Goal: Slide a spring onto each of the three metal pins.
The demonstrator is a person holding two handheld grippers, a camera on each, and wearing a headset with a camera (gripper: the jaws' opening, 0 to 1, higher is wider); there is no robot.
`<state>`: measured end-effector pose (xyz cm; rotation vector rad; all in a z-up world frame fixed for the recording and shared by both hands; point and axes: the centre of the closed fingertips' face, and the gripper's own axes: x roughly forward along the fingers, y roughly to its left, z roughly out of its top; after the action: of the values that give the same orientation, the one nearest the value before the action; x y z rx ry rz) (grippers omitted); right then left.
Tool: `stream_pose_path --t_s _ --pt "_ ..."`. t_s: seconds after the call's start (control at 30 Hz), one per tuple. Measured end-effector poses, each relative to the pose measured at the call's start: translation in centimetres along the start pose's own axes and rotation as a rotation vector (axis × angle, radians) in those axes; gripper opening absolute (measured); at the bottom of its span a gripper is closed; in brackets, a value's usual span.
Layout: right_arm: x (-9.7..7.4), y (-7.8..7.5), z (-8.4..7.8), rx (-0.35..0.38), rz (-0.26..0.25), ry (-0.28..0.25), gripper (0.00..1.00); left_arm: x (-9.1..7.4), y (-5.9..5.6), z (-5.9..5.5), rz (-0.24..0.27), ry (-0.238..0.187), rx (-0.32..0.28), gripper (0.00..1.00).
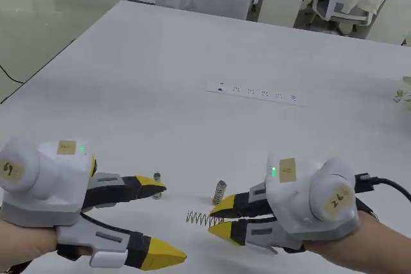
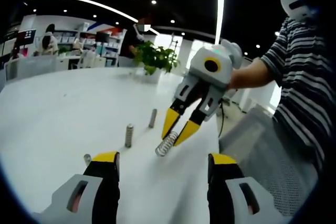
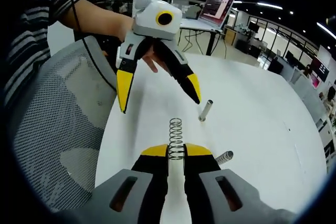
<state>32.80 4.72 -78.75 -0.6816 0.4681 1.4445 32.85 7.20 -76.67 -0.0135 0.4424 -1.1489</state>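
The white table (image 1: 192, 49) takes up most of the head view, with a power strip (image 1: 253, 92) lying across its middle. Your left gripper (image 1: 170, 222) sits at the lower left of that frame, its jaws spread wide with nothing between them. Your right gripper (image 1: 214, 219) sits at the lower right, its jaws pinched together on the loose spring (image 1: 200, 217), which lies level and points toward the frame's centre. The right gripper view shows that grip close up, with the coil standing out from between the yellow tips at the bottom centre.

Count the pins. The head view gives you two: a bare pin (image 1: 157, 178) just beside the left gripper's upper tip, and a sprung pin (image 1: 219, 191) just above the right gripper's tips. The left gripper view gives you three, adding a far pin (image 2: 153, 118), also bare, left of centre. Springs number two: the one you hold and the seated spring (image 2: 129, 136) on its pin.
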Motion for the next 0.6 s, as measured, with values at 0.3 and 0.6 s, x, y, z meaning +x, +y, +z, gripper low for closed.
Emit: stream_pose_path --t_s 0.3,0.6 --pt "-0.8 0.6 0.0 -0.047 0.004 0.004 0.07 2.0 -1.2 0.2 -0.075 0.022 0.035 0.45" --pt "-1.5 0.7 0.0 -0.064 0.002 0.000 0.07 3.0 -2.0 0.8 -0.122 0.010 0.054 0.27"
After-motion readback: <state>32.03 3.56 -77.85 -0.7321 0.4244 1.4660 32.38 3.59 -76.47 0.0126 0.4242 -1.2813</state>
